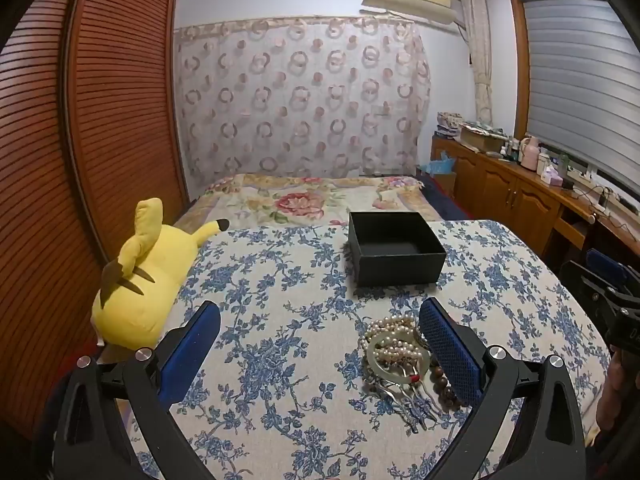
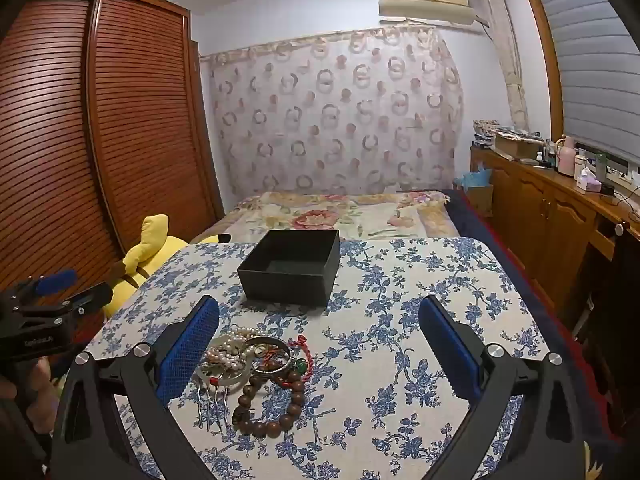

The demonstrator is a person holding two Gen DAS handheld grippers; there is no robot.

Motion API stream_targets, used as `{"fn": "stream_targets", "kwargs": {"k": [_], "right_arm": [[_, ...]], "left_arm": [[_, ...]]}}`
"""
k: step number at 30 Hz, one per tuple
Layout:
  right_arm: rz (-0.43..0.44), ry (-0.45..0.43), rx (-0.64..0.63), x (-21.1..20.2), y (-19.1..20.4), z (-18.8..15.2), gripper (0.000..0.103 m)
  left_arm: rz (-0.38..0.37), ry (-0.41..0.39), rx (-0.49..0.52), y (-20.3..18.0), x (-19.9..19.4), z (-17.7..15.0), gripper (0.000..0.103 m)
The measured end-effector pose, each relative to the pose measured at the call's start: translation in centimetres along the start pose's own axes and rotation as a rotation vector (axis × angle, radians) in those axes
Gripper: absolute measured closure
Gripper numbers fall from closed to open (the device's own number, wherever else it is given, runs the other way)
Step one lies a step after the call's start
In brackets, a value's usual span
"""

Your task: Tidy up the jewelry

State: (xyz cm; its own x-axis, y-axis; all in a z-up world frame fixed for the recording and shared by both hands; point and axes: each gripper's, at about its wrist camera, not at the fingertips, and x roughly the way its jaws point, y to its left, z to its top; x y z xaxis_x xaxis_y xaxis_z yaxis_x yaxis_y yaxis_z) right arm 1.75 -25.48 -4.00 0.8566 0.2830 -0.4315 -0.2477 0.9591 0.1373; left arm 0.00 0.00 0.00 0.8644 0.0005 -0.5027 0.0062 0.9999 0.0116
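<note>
A heap of jewelry (image 1: 396, 354) lies on the blue-flowered tablecloth (image 1: 280, 320): pearl strands, a pale jade bangle, a metal hair comb and a brown bead bracelet (image 2: 272, 404). The heap also shows in the right wrist view (image 2: 252, 364). An open, empty black box (image 1: 394, 252) stands behind it, and shows in the right wrist view (image 2: 292, 266). My left gripper (image 1: 320, 320) is open, its right finger beside the heap. My right gripper (image 2: 320, 320) is open, its left finger beside the heap. Both hover above the cloth, holding nothing.
A yellow plush toy (image 1: 140, 280) lies at the table's left edge. A bed (image 1: 304, 200) lies beyond the table. A wooden wardrobe (image 1: 80, 140) stands left, a cluttered sideboard (image 1: 520, 184) right. The other gripper shows at each view's side edge.
</note>
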Motion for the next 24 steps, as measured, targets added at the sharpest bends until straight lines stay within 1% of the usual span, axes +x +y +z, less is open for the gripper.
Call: {"fn": "stream_targets", "kwargs": {"k": [11, 15, 24], "right_arm": [[0.0, -0.004, -0.003, -0.05, 0.02, -0.04, 0.002], [0.0, -0.004, -0.003, -0.07, 0.02, -0.05, 0.002], [0.002, -0.008, -0.003, -0.17, 0.06, 0.01, 0.002]], "left_arm": [[-0.005, -0.003, -0.002, 0.01, -0.06, 0.03, 0.006], [-0.009, -0.007, -0.003, 0.1, 0.19, 0.52, 0.006], [-0.008, -0.011, 0.003, -0.36, -0.5, 0.25, 0.006]]}}
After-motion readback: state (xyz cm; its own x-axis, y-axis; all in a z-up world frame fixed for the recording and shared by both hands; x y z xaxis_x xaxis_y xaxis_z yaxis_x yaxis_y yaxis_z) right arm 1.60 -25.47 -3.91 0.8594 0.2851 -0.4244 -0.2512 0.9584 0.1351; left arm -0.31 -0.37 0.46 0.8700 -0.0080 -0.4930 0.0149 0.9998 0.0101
